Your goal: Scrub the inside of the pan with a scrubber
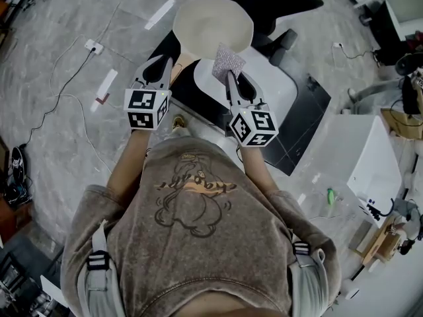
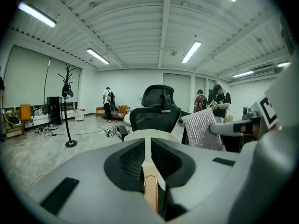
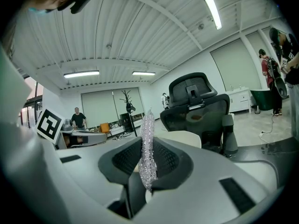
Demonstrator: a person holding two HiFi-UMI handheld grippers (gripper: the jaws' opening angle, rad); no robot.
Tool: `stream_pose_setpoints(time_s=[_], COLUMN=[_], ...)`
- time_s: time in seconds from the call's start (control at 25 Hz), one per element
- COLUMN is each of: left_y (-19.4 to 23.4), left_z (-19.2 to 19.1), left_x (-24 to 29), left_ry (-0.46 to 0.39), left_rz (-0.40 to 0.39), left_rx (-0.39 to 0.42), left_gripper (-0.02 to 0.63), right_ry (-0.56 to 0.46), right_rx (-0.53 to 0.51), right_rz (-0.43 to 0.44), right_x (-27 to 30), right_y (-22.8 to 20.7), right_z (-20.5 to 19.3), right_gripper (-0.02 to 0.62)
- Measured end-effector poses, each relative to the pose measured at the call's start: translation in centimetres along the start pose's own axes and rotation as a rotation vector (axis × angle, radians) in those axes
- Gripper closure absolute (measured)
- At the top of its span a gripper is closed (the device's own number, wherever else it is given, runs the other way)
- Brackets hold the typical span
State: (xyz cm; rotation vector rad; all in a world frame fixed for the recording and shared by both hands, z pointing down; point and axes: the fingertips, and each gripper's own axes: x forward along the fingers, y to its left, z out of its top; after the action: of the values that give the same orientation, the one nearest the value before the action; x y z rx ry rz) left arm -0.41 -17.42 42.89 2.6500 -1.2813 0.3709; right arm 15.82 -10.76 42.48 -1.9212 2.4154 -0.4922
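Two grippers show in the head view, held out in front of the person over the grey floor [image 1: 59,78]: the left gripper [image 1: 160,66] reaches toward the near edge of a cream, round pan [image 1: 211,22], and the right gripper [image 1: 230,79] carries a silvery scrubber [image 1: 229,62] that stands just beside the pan's near right rim. A black office chair [image 1: 277,5] sits on the far side of the pan. In the left gripper view the jaws of the left gripper [image 2: 148,143] are closed all but fully on the pan's slim copper-toned handle [image 2: 150,190], which runs between the ribbed pads, with the pale pan [image 2: 149,135] showing just past the jaw tips. To the right, the scrubber [image 2: 203,129] hangs from the right gripper [image 2: 219,129], and the chair [image 2: 156,108] stands farther off. In the right gripper view the jaws of the right gripper [image 3: 148,146] are pressed together on the scrubber [image 3: 147,148], seen edge-on and upright between the pads — its top rises above them. The pan [image 3: 184,137] lies just beyond on the right, the chair [image 3: 196,101] is behind it, and the left gripper [image 3: 86,138] with its marker cube [image 3: 49,123] is at the left.
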Motion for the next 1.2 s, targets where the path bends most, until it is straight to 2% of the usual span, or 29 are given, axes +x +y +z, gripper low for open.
stream_pose_setpoints(time_s=[0.04, 0.12, 0.16, 0.2, 0.28, 0.44, 0.64, 1.0, 1.12, 1.2], left_y=[0.1, 0.2, 0.3, 0.3, 0.4, -0.2, -0.6, -1.4, -1.4, -1.3], left_z=[0.1, 0.1, 0.0, -0.1, -0.8, -4.2, -7.9, -12.2, -12.8, -13.0], left_x=[0.4, 1.4, 1.9, 2.5, 3.6, 5.6, 7.2, 9.3, 9.7, 9.8], left_ry=[0.003, 0.011, 0.014, 0.019, 0.061, 0.228, 0.369, 0.54, 0.586, 0.608], left_rz=[-0.011, -0.034, -0.044, -0.053, -0.076, -0.149, -0.182, -0.248, -0.253, -0.243], left_rx=[-0.003, -0.016, -0.027, -0.039, -0.045, -0.001, 0.069, 0.093, 0.095, 0.089], left_gripper=[0.562, 0.462, 0.396, 0.295, 0.243, 0.241, 0.242, 0.246, 0.274, 0.321], right_ry=[0.002, 0.006, 0.007, 0.008, 0.008, 0.005, 0.007, 0.016, 0.024, 0.028], right_rx=[0.0, 0.001, 0.002, 0.003, 0.004, 0.004, 0.006, 0.013, 0.016, 0.018], right_rz=[0.001, 0.002, 0.001, 0.001, 0.001, 0.0, -0.008, -0.022, -0.023, -0.022], right_x=[0.4, 1.1, 1.4, 1.6, 2.0, 2.5, 2.8, 3.3, 3.5, 3.6], right_y=[0.0, -0.2, -0.3, -0.3, -0.3, -0.4, -0.8, -1.5, -1.8, -1.9], right_z=[0.0, -0.1, -0.1, -0.1, 0.0, 0.3, 0.4, 0.1, 0.0, 0.0], right_gripper=[0.511, 0.511, 0.511, 0.511, 0.511, 0.511, 0.511, 0.511, 0.511, 0.511])
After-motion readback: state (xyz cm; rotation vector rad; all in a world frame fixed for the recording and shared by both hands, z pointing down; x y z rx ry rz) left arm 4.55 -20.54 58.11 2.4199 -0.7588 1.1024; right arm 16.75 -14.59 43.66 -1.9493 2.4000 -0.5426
